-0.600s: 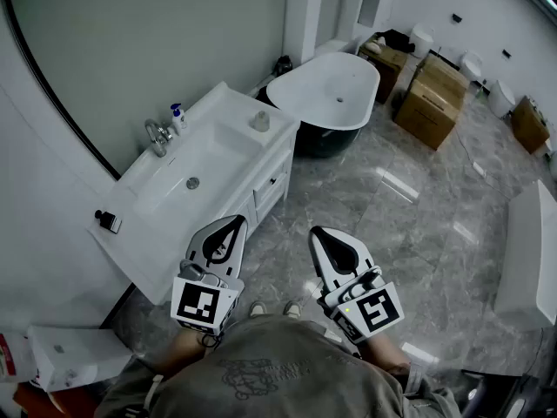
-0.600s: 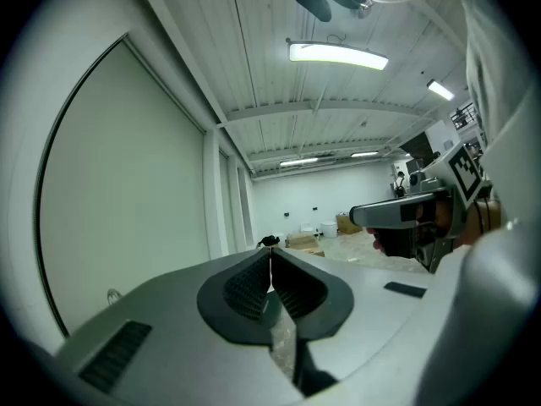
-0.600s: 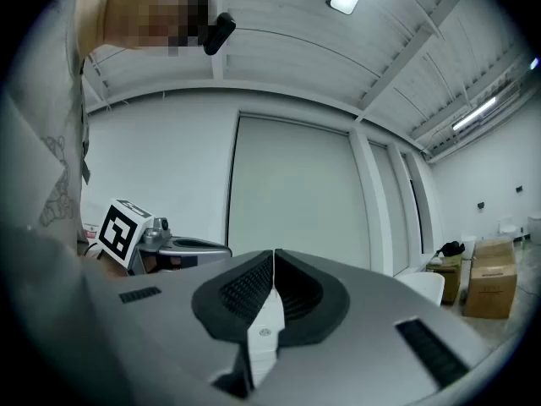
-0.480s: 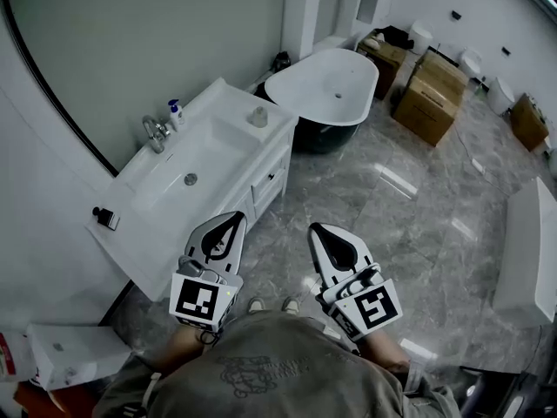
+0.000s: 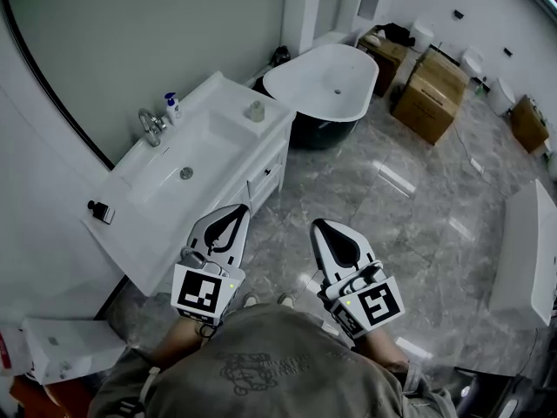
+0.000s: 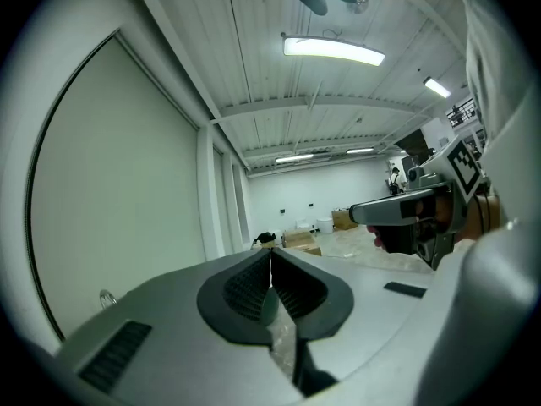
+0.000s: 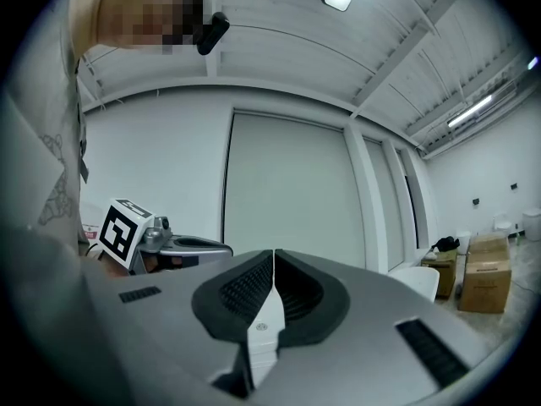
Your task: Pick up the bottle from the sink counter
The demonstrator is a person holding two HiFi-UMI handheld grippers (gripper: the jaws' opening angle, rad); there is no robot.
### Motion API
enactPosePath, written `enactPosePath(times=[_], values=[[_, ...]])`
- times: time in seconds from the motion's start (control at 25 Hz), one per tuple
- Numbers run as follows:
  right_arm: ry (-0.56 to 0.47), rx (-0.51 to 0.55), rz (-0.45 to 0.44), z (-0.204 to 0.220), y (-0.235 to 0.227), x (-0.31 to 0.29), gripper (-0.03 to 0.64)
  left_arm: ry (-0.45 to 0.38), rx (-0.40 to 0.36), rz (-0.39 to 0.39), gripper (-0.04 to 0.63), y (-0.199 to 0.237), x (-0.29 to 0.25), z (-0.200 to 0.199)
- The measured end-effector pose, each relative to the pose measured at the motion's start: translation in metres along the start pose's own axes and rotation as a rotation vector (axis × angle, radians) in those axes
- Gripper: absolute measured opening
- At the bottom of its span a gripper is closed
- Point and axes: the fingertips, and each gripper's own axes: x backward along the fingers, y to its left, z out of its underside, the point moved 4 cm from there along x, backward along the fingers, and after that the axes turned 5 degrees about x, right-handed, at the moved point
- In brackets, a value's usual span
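Both tongs are hanging low in front of the person's grey shirt (image 5: 261, 373), side by side with a gap between them. The left tongs (image 5: 237, 212) and the right tongs (image 5: 322, 226) are pointing forward over the grey marble floor (image 5: 365, 190). Each pair is showing its jaws pressed together, with nothing between them.

The tip of the left tongs is lying close to the front edge of the white sink counter (image 5: 122, 233), which is running away along the wall on the person's left. A small black thing (image 5: 100, 211) is sitting on the near end of that counter. The basin (image 5: 161, 185) is lying sunk in the middle of the counter. The tap (image 5: 150, 124) is standing at its back edge by the wall.

The bottle (image 5: 171, 106), small with a blue top, is standing upright just beside the tap on its far side, at the back of the counter. It is well apart from both tongs and untouched. A small round pot (image 5: 255, 110) is sitting on the counter's far end, nearer the front.

Beyond the counter a white bathtub (image 5: 322, 81) is standing on the floor. Cardboard boxes (image 5: 431, 94) are lying farther off to its right.
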Motion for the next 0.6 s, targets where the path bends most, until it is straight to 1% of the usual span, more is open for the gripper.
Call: enactPosePath(times=[0.2, 0.36, 0.6], values=[[0.016, 0.005, -0.012, 0.009, -0.017, 0.005, 0.031, 0.006, -0.014, 0.002, 0.018, -0.009, -0.015, 0.001], [0.001, -0.018, -0.016, 0.009, -0.032, 0.006, 0.031, 0.017, -0.015, -0.003, 0.018, -0.019, -0.029, 0.002], [0.012, -0.007, -0.027, 0.02, -0.059, 0.016, 0.031, 0.002, 0.006, -0.045, 0.018, -0.031, -0.044, 0.004]])
